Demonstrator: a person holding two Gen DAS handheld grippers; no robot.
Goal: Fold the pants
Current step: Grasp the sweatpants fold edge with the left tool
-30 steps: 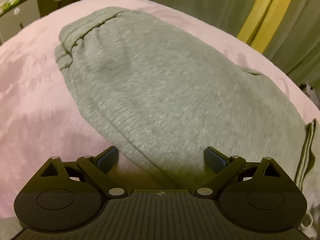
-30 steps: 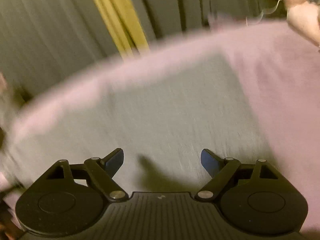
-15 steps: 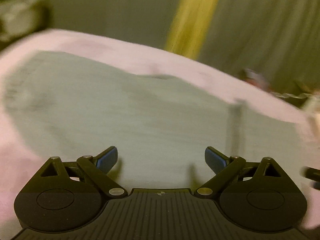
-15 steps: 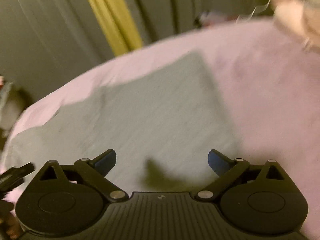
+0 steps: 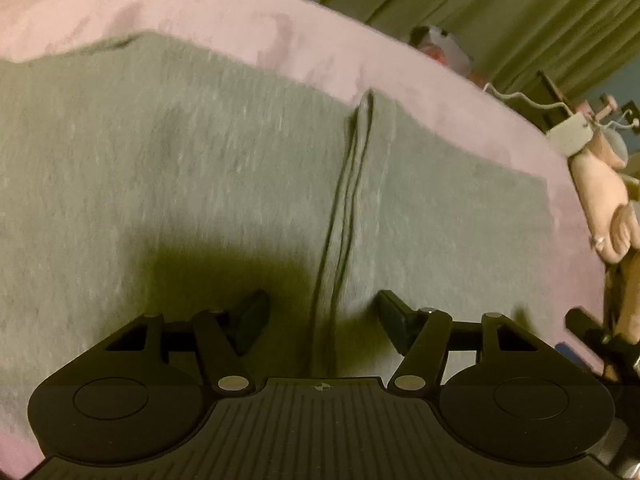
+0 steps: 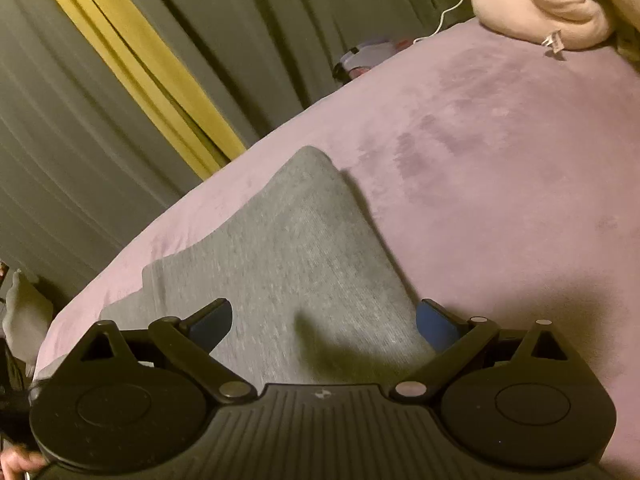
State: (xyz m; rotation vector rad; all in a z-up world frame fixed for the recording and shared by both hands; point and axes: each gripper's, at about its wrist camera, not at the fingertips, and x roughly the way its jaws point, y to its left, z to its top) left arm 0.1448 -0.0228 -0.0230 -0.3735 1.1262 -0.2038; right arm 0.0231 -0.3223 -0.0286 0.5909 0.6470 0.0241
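Lying flat on the pink blanket (image 5: 360, 52), the grey pants (image 5: 168, 168) spread across the bed, a raised seam fold (image 5: 348, 200) running down the cloth. The left gripper (image 5: 322, 316) hangs over that fold, its jaws having just been closing yet apart, the fold between them but not pinched. The right gripper (image 6: 324, 320) hovers wide apart over the pants' corner (image 6: 308, 168), gripping nothing. A pink plush toy (image 6: 536, 4) rests beyond.

No readable text anywhere (both views blurred).
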